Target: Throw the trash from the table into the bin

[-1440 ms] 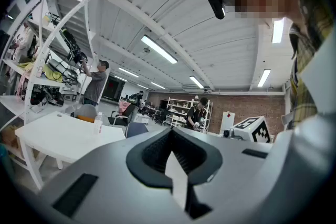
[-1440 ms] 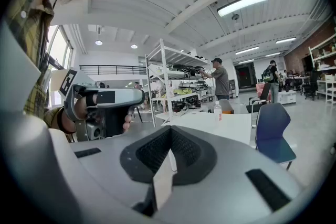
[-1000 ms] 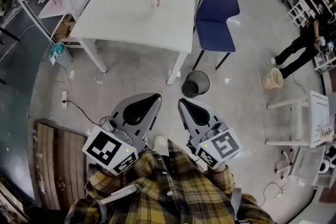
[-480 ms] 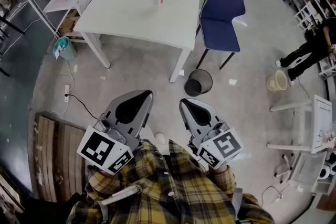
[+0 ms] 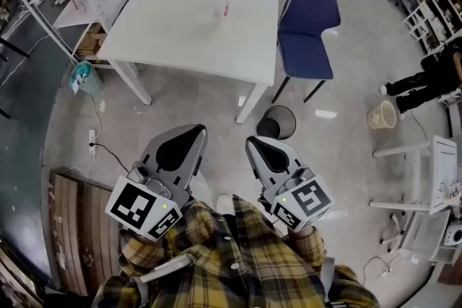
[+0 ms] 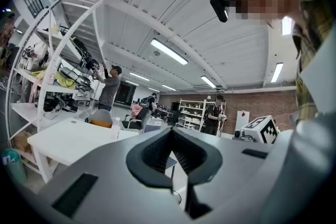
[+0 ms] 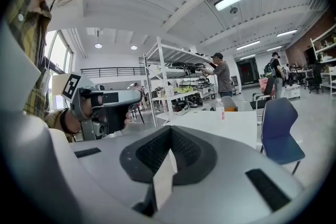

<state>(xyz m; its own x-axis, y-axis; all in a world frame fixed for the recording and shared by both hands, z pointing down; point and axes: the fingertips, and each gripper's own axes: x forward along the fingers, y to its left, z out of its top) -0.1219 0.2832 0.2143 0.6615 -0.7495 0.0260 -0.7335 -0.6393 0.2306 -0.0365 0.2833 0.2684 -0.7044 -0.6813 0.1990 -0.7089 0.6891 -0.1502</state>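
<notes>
I hold left gripper (image 5: 189, 132) and right gripper (image 5: 254, 143) closed, empty; bottle (image 5: 222, 2) stands upright on table (image 5: 166, 32), well ahead, equally far from both

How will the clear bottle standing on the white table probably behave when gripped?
The bottle looks like thin clear plastic, so it is probably light and may dent when squeezed. It stands upright, tall and narrow, so a sideways push would likely tip it.

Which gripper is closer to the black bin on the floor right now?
Right. The right gripper points just short of the bin; the left gripper is farther away, left of it in the head view.
</notes>
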